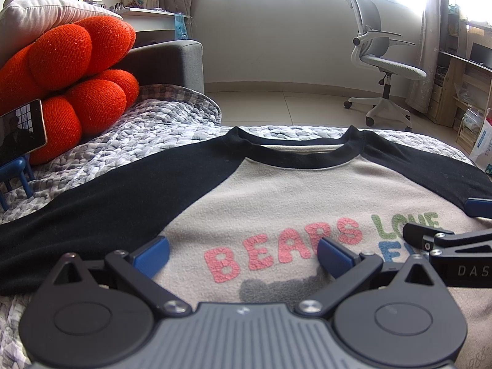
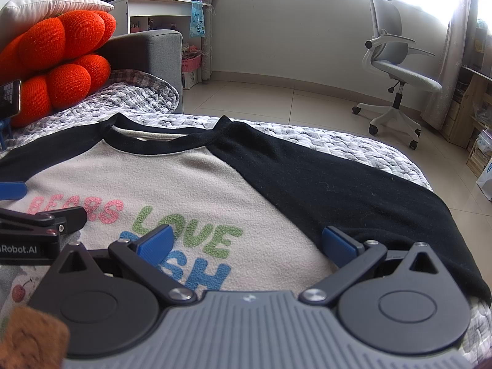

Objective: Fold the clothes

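Note:
A cream sweatshirt point(image 1: 276, 190) point(image 2: 190, 178) with black raglan sleeves, black collar and coloured "BEARS LOVE" lettering lies flat, front up, on a grey quilted cover. My left gripper point(image 1: 243, 255) hovers open just over the pink lettering on the chest, nothing between its blue pads. My right gripper point(image 2: 246, 244) is open too, low over the green and blue letters beside the right black sleeve point(image 2: 353, 190). Each gripper shows at the edge of the other's view: the right gripper point(image 1: 446, 224) and the left gripper point(image 2: 40, 206).
An orange knot cushion point(image 1: 77, 70) and a phone on a blue stand point(image 1: 21, 129) sit at the left of the cover. A grey sofa arm point(image 1: 178, 58) lies behind. An office chair point(image 1: 387, 67) stands on the tiled floor; shelves point(image 1: 461, 92) line the right wall.

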Tool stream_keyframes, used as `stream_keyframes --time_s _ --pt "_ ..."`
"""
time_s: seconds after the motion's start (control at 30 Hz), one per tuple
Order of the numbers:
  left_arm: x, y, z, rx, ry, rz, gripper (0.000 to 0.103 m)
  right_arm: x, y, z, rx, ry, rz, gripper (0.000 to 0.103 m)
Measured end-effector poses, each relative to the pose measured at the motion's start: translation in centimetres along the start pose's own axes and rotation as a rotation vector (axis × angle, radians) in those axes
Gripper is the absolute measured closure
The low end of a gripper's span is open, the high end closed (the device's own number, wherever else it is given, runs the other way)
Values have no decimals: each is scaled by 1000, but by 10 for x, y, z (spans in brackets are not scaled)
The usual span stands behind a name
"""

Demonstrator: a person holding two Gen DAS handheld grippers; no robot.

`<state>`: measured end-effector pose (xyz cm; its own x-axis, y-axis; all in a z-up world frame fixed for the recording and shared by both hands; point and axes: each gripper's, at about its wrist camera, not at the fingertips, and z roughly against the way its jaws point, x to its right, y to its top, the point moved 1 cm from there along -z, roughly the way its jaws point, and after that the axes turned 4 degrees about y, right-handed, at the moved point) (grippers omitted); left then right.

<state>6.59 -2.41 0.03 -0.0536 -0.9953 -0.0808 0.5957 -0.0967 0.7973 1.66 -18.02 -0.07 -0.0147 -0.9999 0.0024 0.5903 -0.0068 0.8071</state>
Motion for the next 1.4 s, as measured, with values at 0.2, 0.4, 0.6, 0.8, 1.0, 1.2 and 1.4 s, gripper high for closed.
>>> stream_keyframes --time_s 0.2,0.4,0.6,0.8,1.0,1.2,1.4 --pt "1 0 0 1 4 -2 0 0 0 0 1 -2 0 0" --pt "3 1 -2 -2 0 -4 0 1 0 -1 -2 -5 -5 0" --pt "3 2 -3 -4 -7 1 0 1 -1 -1 0 -6 -6 0" --pt "4 2 -3 -13 -23 13 0 2 2 -1 -14 0 -6 0" --pt "-8 2 12 -64 -93 16 0 14 -1 17 -63 44 -1 0" --pt "-39 -25 64 -51 -71 68 0 33 -35 56 -77 131 31 0" --pt "-77 -67 108 -53 -30 87 0 56 -65 95 -93 113 -13 0"
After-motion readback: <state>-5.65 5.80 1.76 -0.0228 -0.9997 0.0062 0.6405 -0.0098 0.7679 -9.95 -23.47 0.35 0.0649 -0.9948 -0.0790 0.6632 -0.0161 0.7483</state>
